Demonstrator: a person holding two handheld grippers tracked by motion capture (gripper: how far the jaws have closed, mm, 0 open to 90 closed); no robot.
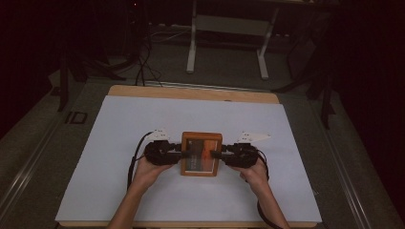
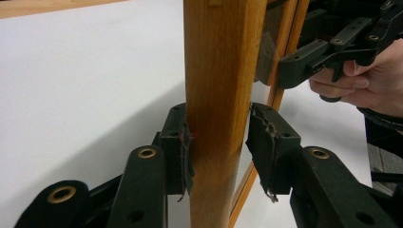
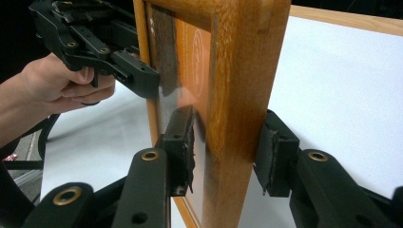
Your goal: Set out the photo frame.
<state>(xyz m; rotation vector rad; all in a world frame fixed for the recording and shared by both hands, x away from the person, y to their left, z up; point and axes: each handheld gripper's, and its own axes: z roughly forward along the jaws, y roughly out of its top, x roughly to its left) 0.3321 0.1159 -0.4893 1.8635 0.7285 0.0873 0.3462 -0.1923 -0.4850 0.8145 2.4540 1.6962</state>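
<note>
A wooden picture frame [image 1: 201, 153] with an orange picture under glass lies face up over the white sheet [image 1: 143, 119]. It is held between my two grippers. My left gripper [image 1: 184, 152] grips its left edge and my right gripper [image 1: 217, 153] its right edge. In the left gripper view the pads [image 2: 179, 142] clamp the frame's wooden side [image 2: 218, 85], one jaw under it and one over it. The right gripper [image 2: 304, 66] shows beyond. In the right gripper view the pads [image 3: 275, 147] close on the frame's rim [image 3: 242, 85], with the left gripper [image 3: 138, 76] on the far edge.
The white sheet covers a wooden tabletop [image 1: 191, 92]. Beyond the table stand a white desk base [image 1: 229, 28] and dark cables on the floor [image 1: 143, 62]. Cables [image 1: 131, 164] trail from both grippers toward the person.
</note>
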